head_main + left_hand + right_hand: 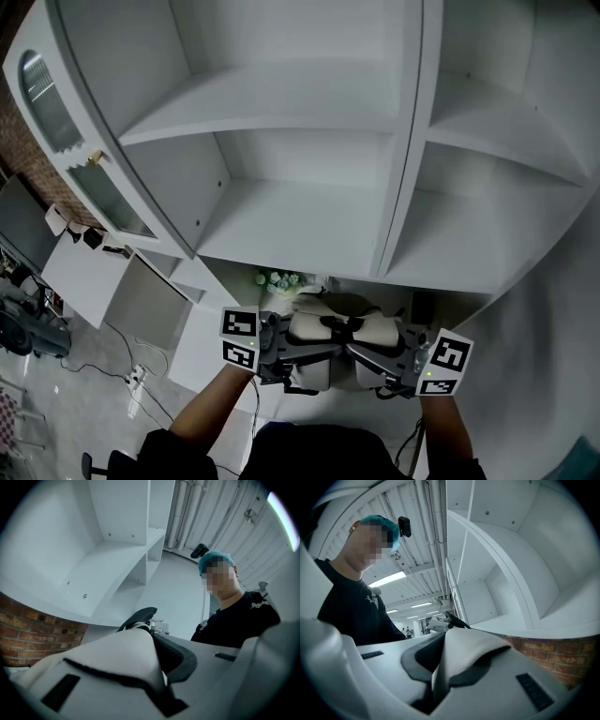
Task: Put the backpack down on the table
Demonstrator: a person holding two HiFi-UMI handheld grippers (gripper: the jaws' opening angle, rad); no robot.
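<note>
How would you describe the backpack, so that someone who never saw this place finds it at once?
Look at the big white shelf unit filling the head view. Just below its lowest board, the left gripper and right gripper both pinch the backpack between them. It is soft and cream-white with dark straps, unlike the hard white boards and the small pale flowers near it.

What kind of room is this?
Probably a lab or workshop hall: big white shelves, a brick wall, and bare pipes running up to a ribbed metal ceiling.
</note>
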